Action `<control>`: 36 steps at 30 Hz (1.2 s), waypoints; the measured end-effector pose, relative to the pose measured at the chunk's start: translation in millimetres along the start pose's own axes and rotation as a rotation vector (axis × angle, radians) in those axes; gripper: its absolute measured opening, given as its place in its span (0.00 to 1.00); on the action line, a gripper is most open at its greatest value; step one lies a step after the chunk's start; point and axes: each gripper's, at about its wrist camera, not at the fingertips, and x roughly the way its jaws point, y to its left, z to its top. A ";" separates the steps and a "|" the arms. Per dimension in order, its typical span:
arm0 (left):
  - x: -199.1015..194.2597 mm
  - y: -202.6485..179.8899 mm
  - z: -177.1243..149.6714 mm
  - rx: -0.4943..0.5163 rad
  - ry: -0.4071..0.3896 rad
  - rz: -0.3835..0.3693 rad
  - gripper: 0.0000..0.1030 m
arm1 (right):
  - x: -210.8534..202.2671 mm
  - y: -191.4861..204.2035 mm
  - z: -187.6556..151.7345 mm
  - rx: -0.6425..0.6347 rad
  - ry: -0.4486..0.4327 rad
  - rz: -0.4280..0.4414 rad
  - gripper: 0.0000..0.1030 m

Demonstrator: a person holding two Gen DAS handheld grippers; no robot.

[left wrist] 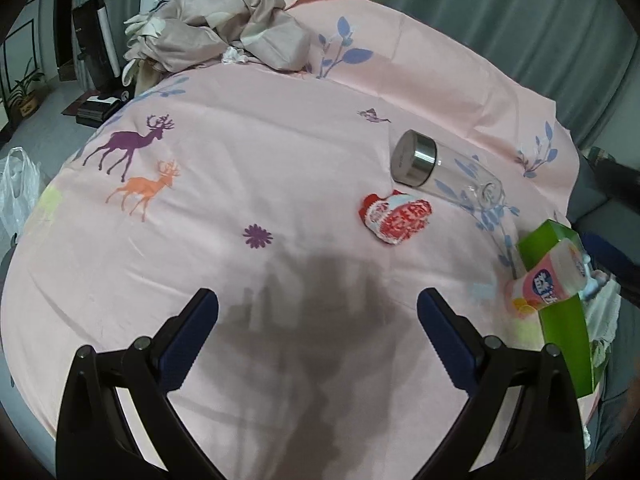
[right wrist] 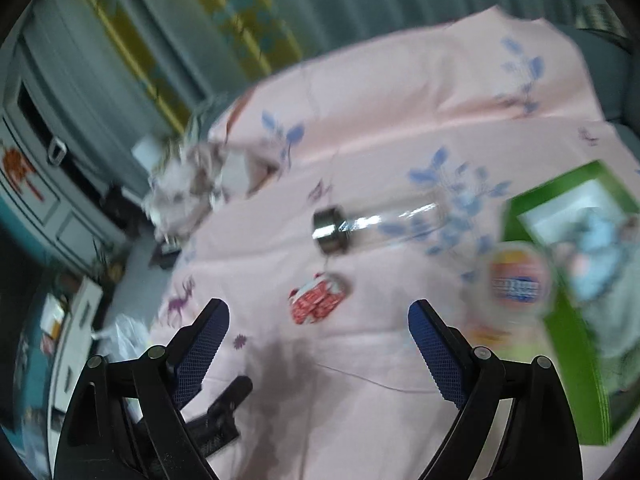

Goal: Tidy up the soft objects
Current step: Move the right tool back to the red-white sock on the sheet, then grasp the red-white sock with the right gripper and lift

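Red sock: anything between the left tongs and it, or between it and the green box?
Nothing visible between the open left tongs and the red sock: only bare sheet. The bottle lies just behind the sock, apart. A pink pack sits at the green box opening on the sock's side.

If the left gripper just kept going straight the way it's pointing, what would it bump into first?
Most likely only the pink bedsheet: the open left gripper aims at bare fabric. The red and white sock and the glass bottle lie off to its right. Depth is hard to judge.
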 end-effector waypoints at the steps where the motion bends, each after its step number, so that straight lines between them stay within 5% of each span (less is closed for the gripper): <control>1: 1.4 0.7 0.6 0.003 0.009 0.006 0.96 | 27.5 5.6 5.9 -0.007 0.062 -0.008 0.90; 4: 2.1 9.0 4.4 -0.031 0.024 -0.006 0.96 | 75.8 15.2 14.5 -0.020 0.168 -0.037 0.88; 9: 3.4 21.4 9.9 -0.090 0.029 -0.010 0.96 | 132.8 12.9 24.9 -0.005 0.218 -0.117 0.85; 17: 5.0 27.3 13.7 -0.129 0.057 -0.042 0.96 | 162.8 -2.3 20.4 0.019 0.266 -0.133 0.50; 23: 9.0 23.8 12.7 -0.109 0.066 -0.035 0.96 | 143.1 -4.9 13.2 0.038 0.241 -0.070 0.35; 31: 13.1 16.1 5.4 -0.074 0.115 -0.070 0.96 | 86.6 -6.1 -19.3 0.075 0.215 -0.023 0.35; 36: 9.8 2.7 -6.2 -0.044 0.164 -0.142 0.95 | 54.1 -23.2 -48.5 0.151 0.196 -0.077 0.35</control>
